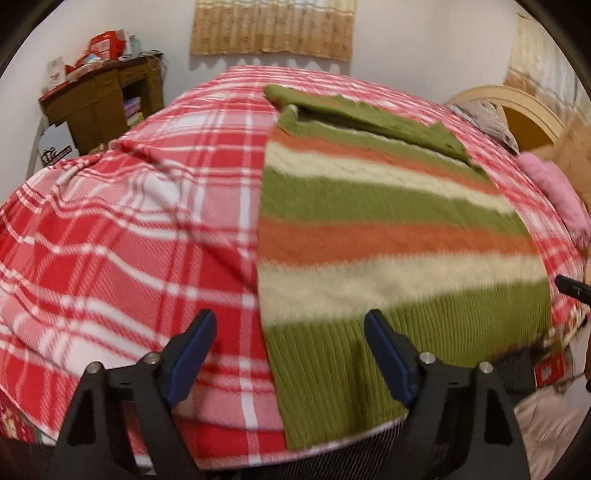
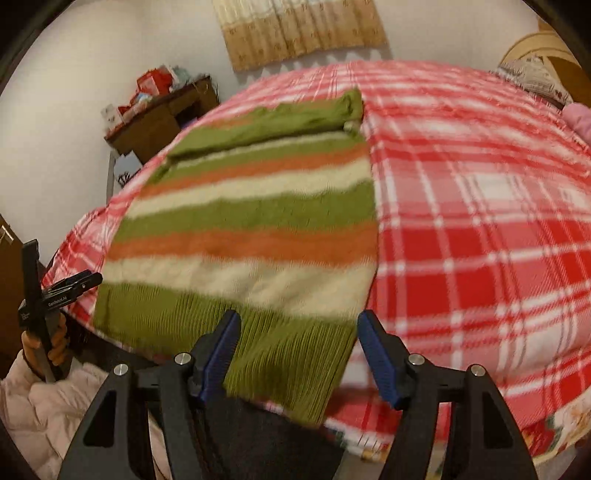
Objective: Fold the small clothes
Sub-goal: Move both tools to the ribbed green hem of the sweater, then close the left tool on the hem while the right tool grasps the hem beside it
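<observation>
Both tools (image 1: pixel 290 325) (image 2: pixel 297 326) tilted down, jaws apart, over sweater (image 1: pixel 388 236)

Left tool (image 1: pixel 290 334), right tool (image 2: pixel 297 334): blk arms, blue pads, silver screws.

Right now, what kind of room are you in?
Most likely a bedroom. A striped sweater lies on a bed covered with a red plaid blanket; a curved headboard stands at one end, and a cluttered wooden desk sits by the wall under a short curtain.
</observation>
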`<action>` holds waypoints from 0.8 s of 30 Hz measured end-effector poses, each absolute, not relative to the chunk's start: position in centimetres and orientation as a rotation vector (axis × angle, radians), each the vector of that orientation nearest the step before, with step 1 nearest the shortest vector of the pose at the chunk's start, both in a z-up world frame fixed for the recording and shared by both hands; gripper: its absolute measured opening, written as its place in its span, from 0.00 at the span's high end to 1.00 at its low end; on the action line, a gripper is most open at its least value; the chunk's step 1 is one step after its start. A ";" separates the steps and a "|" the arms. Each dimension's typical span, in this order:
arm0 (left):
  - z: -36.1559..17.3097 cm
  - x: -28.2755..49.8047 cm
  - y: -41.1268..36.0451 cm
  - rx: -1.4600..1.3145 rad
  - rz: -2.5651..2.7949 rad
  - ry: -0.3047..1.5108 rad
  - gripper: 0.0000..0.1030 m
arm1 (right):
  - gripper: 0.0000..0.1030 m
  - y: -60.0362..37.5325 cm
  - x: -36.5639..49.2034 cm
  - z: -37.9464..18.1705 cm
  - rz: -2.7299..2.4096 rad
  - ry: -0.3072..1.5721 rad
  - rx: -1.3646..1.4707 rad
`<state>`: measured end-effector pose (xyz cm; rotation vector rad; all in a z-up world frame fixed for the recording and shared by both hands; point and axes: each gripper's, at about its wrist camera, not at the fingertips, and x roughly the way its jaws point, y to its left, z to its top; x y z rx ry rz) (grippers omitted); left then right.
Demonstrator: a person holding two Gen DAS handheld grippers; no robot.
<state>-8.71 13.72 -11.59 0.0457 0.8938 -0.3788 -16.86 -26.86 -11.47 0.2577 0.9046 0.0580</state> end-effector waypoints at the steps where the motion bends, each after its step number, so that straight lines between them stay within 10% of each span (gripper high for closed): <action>1: -11.6 -8.7 13.7 0.037 -0.373 0.900 0.21 | 0.35 -26.8 -17.2 -11.9 0.068 0.916 0.278; 10: -12.9 -9.1 14.5 -0.097 -0.417 0.989 0.21 | 0.36 -26.6 -17.8 -15.1 0.064 0.991 0.334; 14: -12.9 -10.0 14.2 -0.110 -0.482 0.995 0.21 | 0.58 -26.7 -17.7 -15.6 0.092 1.003 0.367; 20: -13.0 -10.5 13.6 -0.082 -0.506 0.988 0.22 | 0.59 -27.3 -17.1 -16.2 0.102 0.975 0.450; 24: -12.8 -10.3 13.8 -0.076 -0.491 0.981 0.55 | 0.59 -27.9 -16.8 -17.0 0.137 0.993 0.543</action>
